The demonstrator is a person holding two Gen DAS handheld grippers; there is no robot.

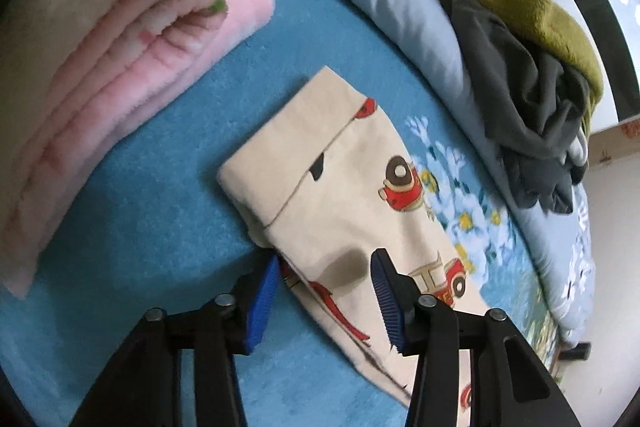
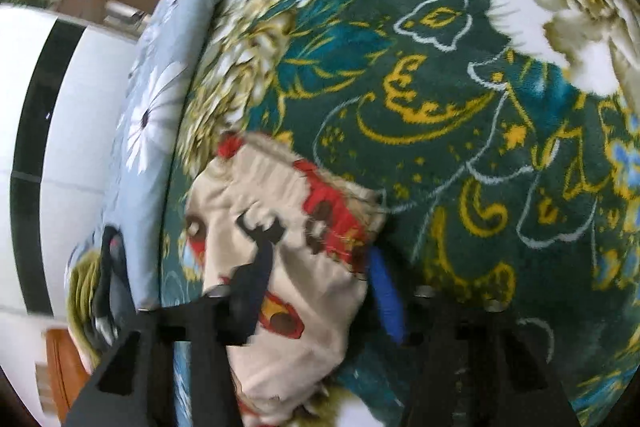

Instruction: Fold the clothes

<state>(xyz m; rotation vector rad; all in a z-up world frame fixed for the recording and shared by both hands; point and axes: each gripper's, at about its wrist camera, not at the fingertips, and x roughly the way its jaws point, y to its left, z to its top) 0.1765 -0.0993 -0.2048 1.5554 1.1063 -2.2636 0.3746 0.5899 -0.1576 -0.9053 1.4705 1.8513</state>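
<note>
Left wrist view: the left gripper (image 1: 326, 301) stands with its 2 blue-padded fingers (image 1: 262, 305) partly apart, and the pads press on nothing. The cream garment (image 1: 340, 195), printed with red cars, lies folded flat on the blue blanket (image 1: 168, 211). Its near edge runs between the fingers, toward 6 o'clock, and its folded end points to 12 o'clock. A folded pink blanket (image 1: 120, 67) sits at 10 o'clock. A grey quilt (image 1: 400, 7) runs from 12 to 4 o'clock, with a heap of dark and olive clothes (image 1: 536, 79) on it at 2 o'clock.

Right wrist view, blurred: the right gripper (image 2: 316, 291) has its fingers somewhat apart. The garment's gathered end (image 2: 288, 227) lies between them, bunched toward the finger at 8 o'clock; whether the pads touch it I cannot tell. The green flowered blanket (image 2: 460, 107) fills 12 to 4 o'clock.
</note>
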